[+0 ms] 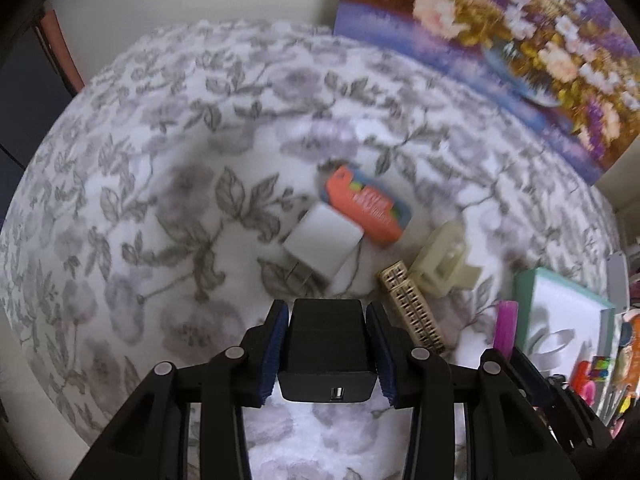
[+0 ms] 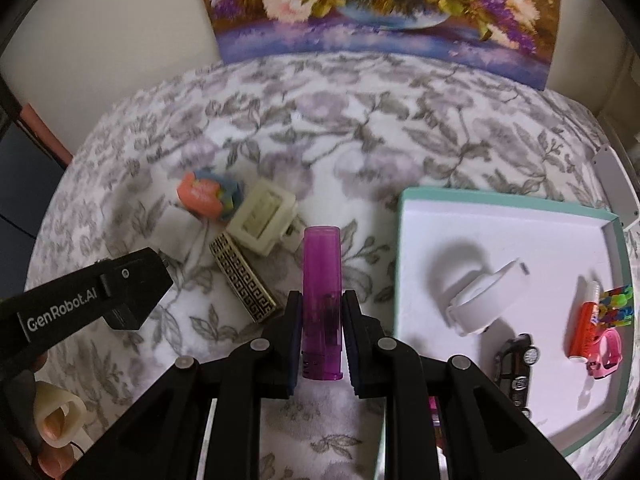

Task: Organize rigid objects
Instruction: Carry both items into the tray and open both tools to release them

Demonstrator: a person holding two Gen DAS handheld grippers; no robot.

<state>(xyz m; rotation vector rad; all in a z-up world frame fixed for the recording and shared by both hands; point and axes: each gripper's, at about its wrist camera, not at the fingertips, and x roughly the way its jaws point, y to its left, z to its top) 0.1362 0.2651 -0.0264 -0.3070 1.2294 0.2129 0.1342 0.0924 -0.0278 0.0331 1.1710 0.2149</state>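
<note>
Both grippers are loaded: the right gripper (image 2: 320,336) pinches a purple tube (image 2: 322,304), long axis pointing up-frame, with the tray (image 2: 404,256) just right; the left gripper (image 1: 327,354) pinches a black block (image 1: 327,350).

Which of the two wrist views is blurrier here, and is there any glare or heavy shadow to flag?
Left wrist view: motion blur smears the orange case and painting; the black charger between the left gripper's fingers stays sharp. Right wrist view: crisper; purple tube and tray are clear, with soft shadows in the tray. No glare; fisheye bending in both.
</note>
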